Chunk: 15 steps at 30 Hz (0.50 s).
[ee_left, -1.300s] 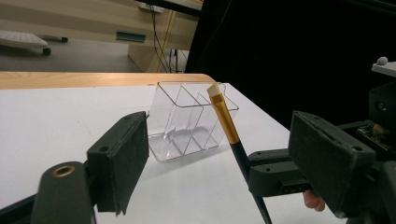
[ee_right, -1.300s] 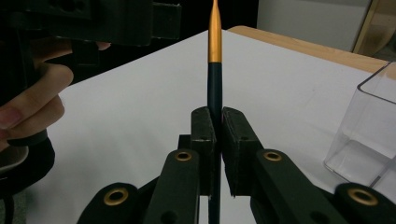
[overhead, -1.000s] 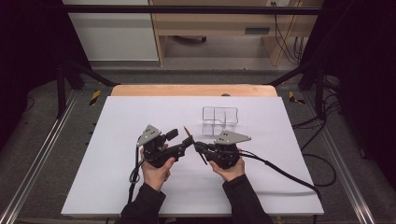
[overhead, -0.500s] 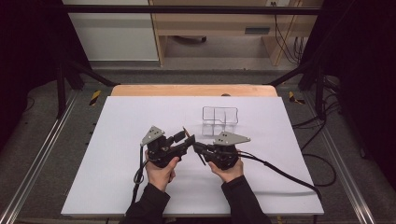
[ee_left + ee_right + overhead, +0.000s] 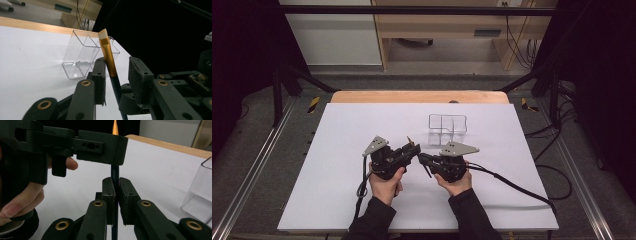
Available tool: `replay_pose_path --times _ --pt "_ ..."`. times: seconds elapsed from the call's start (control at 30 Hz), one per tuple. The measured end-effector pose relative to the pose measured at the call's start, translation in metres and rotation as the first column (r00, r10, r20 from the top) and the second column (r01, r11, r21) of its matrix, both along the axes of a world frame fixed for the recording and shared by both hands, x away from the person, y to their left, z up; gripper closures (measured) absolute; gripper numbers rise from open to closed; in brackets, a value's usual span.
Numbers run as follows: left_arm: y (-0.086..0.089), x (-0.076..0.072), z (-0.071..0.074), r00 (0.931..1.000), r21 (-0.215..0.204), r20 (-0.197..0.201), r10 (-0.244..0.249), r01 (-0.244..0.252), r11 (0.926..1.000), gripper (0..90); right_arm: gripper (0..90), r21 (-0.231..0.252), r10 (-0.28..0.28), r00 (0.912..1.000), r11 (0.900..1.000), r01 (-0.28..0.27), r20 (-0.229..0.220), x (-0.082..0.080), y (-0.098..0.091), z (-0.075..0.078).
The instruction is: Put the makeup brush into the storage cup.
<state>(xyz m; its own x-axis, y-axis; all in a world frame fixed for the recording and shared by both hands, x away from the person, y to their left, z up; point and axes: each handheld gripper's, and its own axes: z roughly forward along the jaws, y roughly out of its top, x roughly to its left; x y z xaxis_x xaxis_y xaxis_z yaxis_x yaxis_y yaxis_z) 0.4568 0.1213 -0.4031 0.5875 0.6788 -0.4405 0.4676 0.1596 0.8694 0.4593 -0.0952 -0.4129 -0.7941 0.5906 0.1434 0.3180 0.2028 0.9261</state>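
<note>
A thin brush with a dark handle, gold ferrule and white tip stands upright between the two grippers near the table's middle. My right gripper is shut on its dark handle; in the high view it sits right of centre. My left gripper has just been closing its jaws around the brush. The brush leans on one pad and the other pad stands clear of it. From above, the left gripper meets the right one tip to tip.
A clear plastic two-compartment holder stands on the white table just behind the grippers, and appears in the left gripper view and right gripper view. Cables trail from both grippers toward the front edge.
The left gripper's jaws have narrowed around the brush. Both hands have stayed where they were, and the right gripper keeps its grip.
</note>
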Motion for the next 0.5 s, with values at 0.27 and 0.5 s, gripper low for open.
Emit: replay_pose_path --times 0.27,0.5 --pt "-0.001 -0.0008 -0.0003 1.0 -0.006 -0.004 0.007 -0.007 1.0 73.9 84.1 -0.004 0.001 1.0 1.0 -0.001 0.0 0.0001 0.0005 -0.0009" --pt "-0.0003 -0.003 0.0009 0.9999 -0.015 0.015 0.004 -0.003 0.9999 82.3 84.0 0.013 0.006 1.0 0.9999 -0.006 0.003 -0.0011 0.0013 -0.001"
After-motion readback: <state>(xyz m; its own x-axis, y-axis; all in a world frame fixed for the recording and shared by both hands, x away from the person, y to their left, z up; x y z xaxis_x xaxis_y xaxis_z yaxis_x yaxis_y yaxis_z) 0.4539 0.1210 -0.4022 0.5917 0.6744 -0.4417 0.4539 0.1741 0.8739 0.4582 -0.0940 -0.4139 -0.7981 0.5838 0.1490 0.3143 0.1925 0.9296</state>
